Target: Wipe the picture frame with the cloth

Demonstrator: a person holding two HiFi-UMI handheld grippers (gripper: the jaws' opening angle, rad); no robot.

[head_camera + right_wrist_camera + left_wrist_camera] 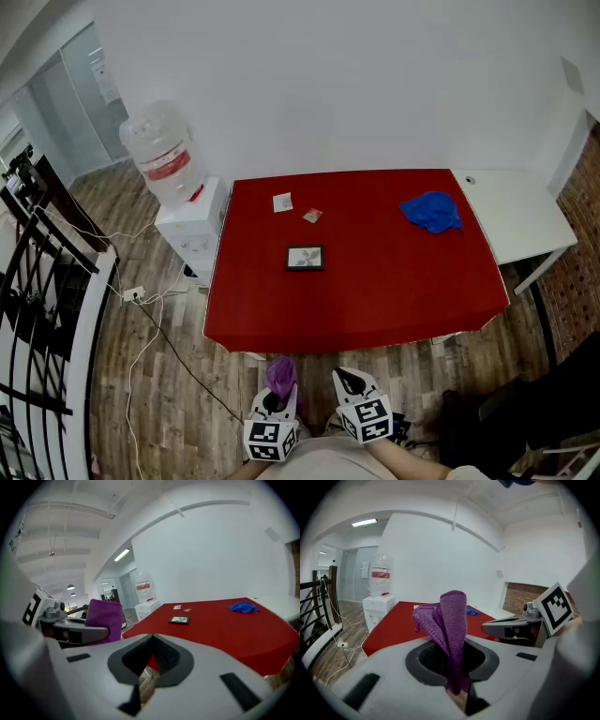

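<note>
A small dark picture frame [305, 258] lies flat near the middle of the red table [375, 300]; the right gripper view shows the frame [179, 619] far ahead. My left gripper [277, 398] is shut on a purple cloth [449, 625], which sticks up out of its jaws; the cloth [280, 373] shows in the head view too. My right gripper [351, 382] is shut with nothing in it. Both grippers hang in front of the table's near edge, close to my body, side by side.
A blue cloth [432, 211] lies at the table's far right. Two small cards [282, 202] lie behind the frame. A water dispenser [178, 187] stands left of the table, a white side table [516, 216] at its right. Cables trail over the wooden floor [150, 347].
</note>
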